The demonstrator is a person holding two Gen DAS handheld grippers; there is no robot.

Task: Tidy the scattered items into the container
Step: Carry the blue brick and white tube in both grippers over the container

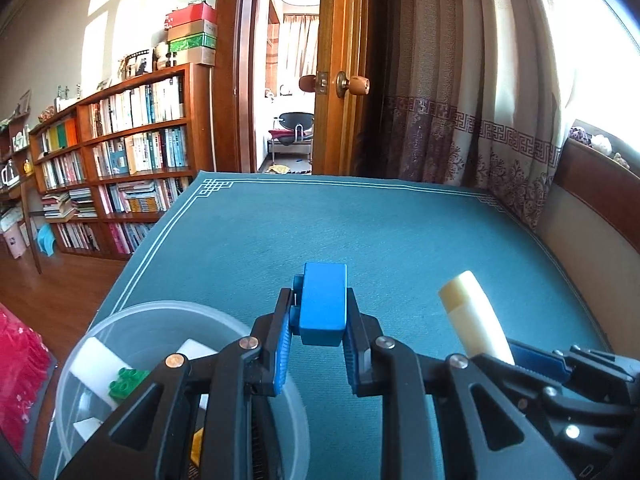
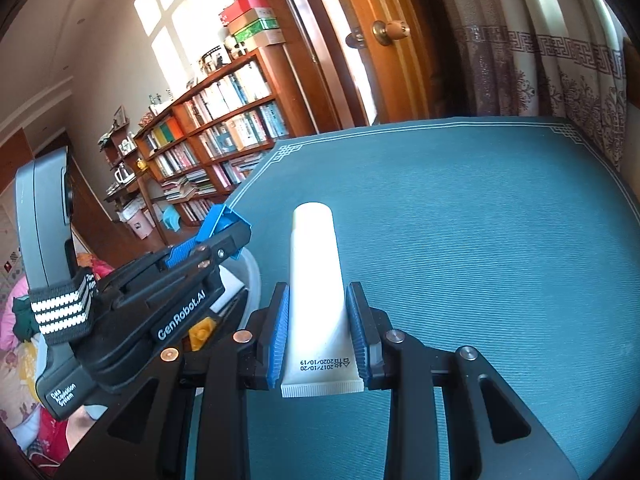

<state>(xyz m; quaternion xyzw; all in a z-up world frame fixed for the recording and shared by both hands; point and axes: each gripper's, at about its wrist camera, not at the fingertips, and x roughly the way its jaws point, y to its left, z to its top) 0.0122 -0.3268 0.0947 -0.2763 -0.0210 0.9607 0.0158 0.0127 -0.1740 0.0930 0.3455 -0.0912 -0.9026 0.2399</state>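
Left claw [image 1: 316,312] gripping blue block [image 1: 322,304], right claw [image 2: 320,328] gripping tube [image 2: 316,280]

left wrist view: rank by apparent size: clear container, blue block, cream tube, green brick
1. clear container
2. cream tube and blue block: similar, not ranked
3. green brick, partly hidden

Nearness to the camera skews all of this.

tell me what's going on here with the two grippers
A person is tidying a teal table mat with a handheld gripper in each hand. The left gripper is shut on a blue block, beside a clear container that already holds a green brick and some white pieces. The right gripper is shut on a white tube, held above the mat. Neither item is in the container yet.
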